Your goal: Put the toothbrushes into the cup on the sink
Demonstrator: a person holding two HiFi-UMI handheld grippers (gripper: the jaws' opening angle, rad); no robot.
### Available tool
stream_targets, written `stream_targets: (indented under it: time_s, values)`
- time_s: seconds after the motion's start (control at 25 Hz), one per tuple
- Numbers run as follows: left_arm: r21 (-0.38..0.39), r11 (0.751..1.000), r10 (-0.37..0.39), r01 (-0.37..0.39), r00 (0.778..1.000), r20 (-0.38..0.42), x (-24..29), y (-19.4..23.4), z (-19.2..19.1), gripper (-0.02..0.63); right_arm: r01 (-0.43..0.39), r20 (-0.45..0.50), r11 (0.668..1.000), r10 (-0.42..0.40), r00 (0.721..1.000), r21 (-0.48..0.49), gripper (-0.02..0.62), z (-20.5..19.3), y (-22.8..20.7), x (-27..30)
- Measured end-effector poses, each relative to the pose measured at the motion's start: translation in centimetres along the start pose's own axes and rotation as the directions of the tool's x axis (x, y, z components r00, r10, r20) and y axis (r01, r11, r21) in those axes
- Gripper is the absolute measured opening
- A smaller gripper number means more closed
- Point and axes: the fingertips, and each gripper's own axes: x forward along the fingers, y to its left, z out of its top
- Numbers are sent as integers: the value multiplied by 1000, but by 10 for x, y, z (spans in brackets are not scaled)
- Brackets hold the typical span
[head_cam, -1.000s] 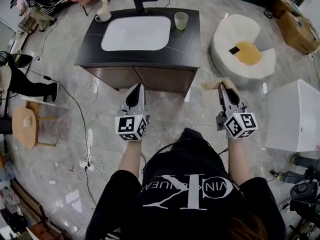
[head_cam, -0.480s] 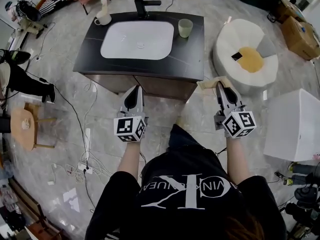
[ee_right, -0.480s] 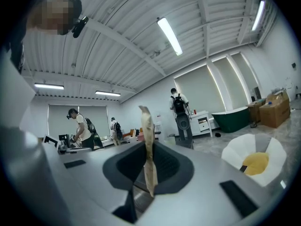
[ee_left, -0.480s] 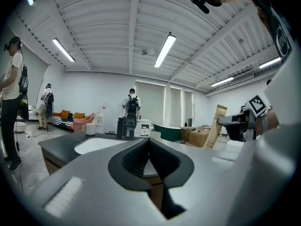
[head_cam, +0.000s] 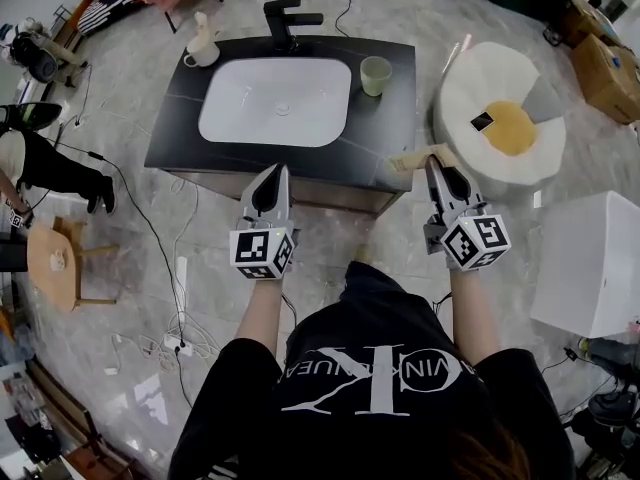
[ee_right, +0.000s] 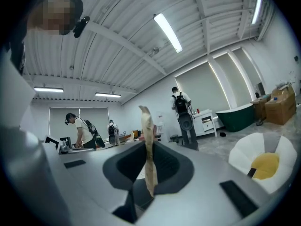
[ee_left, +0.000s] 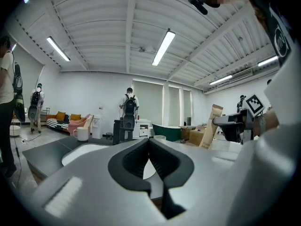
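A pale green cup stands on the dark sink counter, right of the white basin. My right gripper is shut on a flat tan paper packet, just off the counter's front right corner. In the right gripper view the packet stands upright between the jaws of that gripper; what is inside it does not show. My left gripper hovers at the counter's front edge, shut and empty. The left gripper view shows this gripper with its pads touching, and the cup beyond.
A black faucet and a white mug stand behind the basin. A round white seat with a yellow middle and a white box sit on the right. Cables and a small wooden stool lie left.
Both grippers have moved forward to the sink cabinet, which now sits lower and nearer in the head view. The right gripper still holds the packet.
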Motion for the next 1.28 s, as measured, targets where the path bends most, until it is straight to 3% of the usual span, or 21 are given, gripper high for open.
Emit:
stream_targets:
  time_s: [0.36, 0.88, 1.28]
  values:
    - [11, 1000, -23, 23, 1000, -14, 61, 6, -3, 12, 3, 1, 1000, -3, 1000, 8, 49, 5, -39, 45]
    - [10, 999, -44, 45, 998, -52, 102, 19, -8, 12, -9, -24, 999, 10, 1000, 34, 49, -2, -53, 87]
    - [25, 988, -149, 151, 988, -49, 169, 30, 8, 12, 39, 12, 998, -40, 999, 45, 49, 18, -68, 129]
